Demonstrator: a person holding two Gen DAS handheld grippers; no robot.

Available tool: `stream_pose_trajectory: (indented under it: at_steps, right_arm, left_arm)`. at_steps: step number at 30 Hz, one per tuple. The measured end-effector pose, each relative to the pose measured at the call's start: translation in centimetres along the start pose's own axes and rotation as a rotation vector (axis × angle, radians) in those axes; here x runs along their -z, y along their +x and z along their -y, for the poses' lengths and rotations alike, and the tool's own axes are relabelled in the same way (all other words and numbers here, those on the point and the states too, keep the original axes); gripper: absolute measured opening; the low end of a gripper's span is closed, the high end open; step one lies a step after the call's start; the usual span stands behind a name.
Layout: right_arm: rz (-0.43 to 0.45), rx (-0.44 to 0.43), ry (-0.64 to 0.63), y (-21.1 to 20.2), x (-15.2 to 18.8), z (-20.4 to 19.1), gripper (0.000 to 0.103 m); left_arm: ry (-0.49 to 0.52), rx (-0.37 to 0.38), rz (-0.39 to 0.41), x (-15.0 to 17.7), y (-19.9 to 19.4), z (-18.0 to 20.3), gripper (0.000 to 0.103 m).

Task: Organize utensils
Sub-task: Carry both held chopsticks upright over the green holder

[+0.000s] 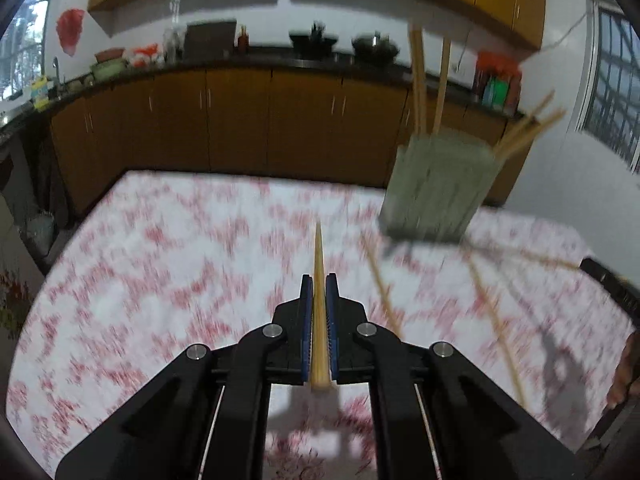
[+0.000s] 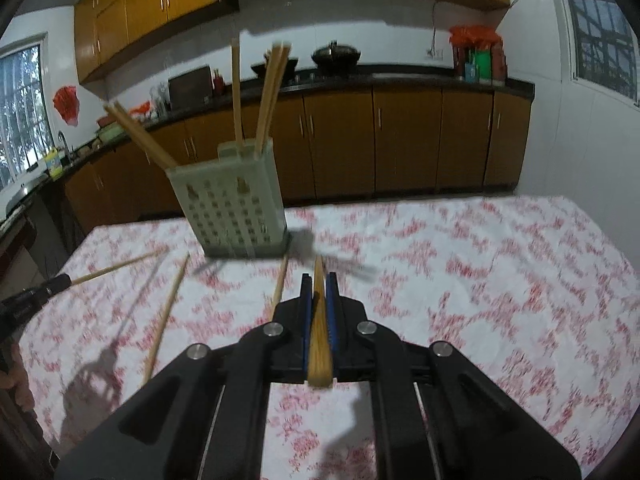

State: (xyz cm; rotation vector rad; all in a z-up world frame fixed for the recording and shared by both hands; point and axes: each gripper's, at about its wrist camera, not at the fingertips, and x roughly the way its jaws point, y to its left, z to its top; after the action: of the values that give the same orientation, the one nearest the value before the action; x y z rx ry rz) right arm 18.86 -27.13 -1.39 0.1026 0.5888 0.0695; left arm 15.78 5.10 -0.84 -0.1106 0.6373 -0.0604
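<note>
Both claws, left point(image 1: 319, 280) and right point(image 2: 319, 280), pinch chopsticks point(image 1: 319, 300) lengthwise between their pads.

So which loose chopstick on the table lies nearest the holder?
The chopstick just left of the right gripper; its far tip nearly reaches the holder.

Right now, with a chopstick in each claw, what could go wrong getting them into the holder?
The left claw and right claw each pinch a long chopstick lengthwise; it may pivot or slip. The slotted holder already has chopsticks leaning outward, so a tip could knock them or tip it. Loose chopsticks on the tablecloth could get swept.
</note>
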Motion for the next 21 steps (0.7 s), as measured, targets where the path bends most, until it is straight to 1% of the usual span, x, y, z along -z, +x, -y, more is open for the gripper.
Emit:
stream_pose_trajectory:
  at_steps: [3, 7, 14, 17, 21]
  right_arm:
    - [0.050, -0.003, 0.009, -1.2, -1.1, 0.1, 0.008]
    - [0.092, -0.004, 0.017, -2.1, -2.0, 0.1, 0.008]
    - [0.125, -0.001, 0.025, -2.6, -3.0, 0.1, 0.008]
    - [0.160, -0.017, 0.026, -3.3, -4.3, -0.2, 0.008]
    - [0.221, -0.054, 0.019, -4.6, -6.5, -1.0, 0.008]
  left_arm:
    - [-0.018, 0.007, 0.076, -2.0, -1.6, 0.1, 0.007]
    - [-0.021, 0.008, 0.128, -3.5, -2.6, 0.2, 0.007]
    - [-0.017, 0.002, 0.146, -4.2, -2.8, 0.6, 0.007]
    - [-0.014, 0.012, 0.163, -5.0, -3.0, 1.0, 0.007]
    - [0.001, 0.041, 0.214, -6.8, -4.0, 2.0, 0.007]
